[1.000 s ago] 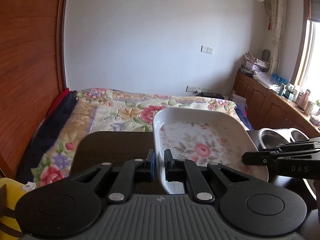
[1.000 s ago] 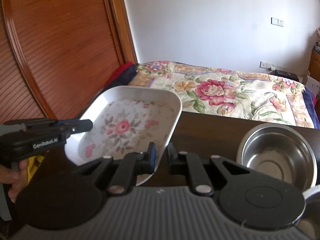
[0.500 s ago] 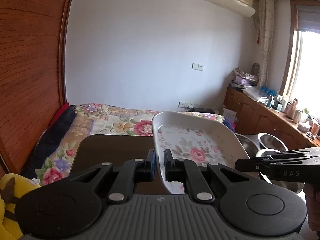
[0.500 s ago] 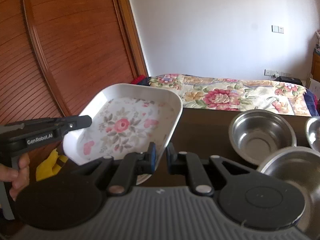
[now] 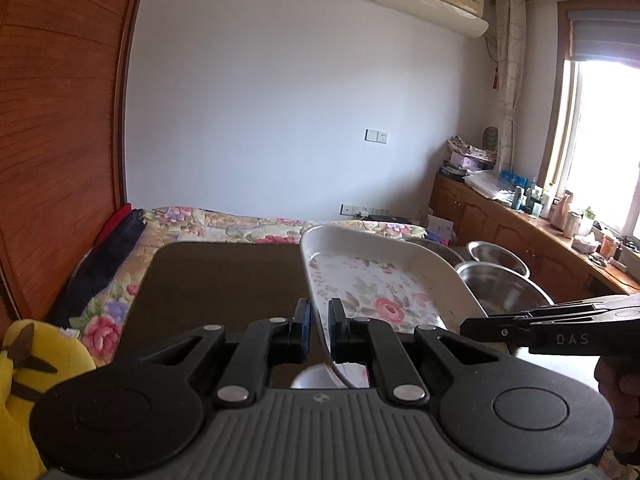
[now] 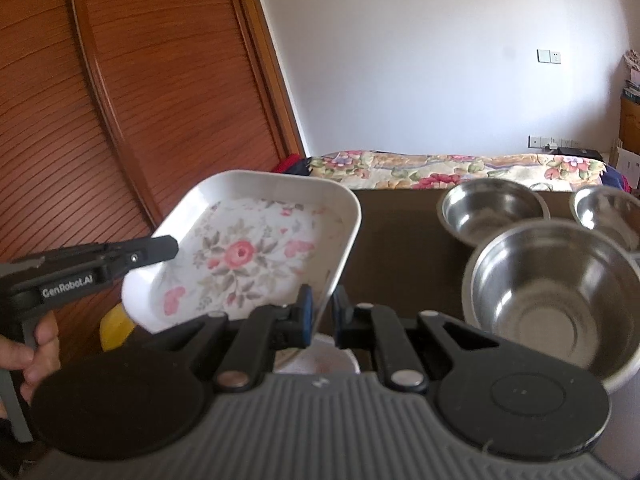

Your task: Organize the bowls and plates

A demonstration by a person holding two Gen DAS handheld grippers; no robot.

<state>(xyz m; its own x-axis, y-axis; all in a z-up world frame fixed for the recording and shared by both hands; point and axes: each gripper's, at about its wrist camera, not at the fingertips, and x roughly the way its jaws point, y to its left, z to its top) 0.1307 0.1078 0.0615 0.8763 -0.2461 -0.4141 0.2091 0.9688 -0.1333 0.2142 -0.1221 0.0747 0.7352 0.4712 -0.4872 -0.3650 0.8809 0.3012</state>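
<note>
Both grippers clamp one floral rectangular plate (image 6: 256, 248) above the desk (image 5: 224, 276): left gripper (image 5: 319, 328) on its left rim, right gripper (image 6: 320, 316) on its right rim. Its long axis runs away toward the desk's far edge, far end tipped up.

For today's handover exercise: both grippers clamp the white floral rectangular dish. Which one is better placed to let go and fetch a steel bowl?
Right. The right gripper holds the white floral rectangular dish on the side beside the steel bowls; the left gripper grips the far side.
</note>
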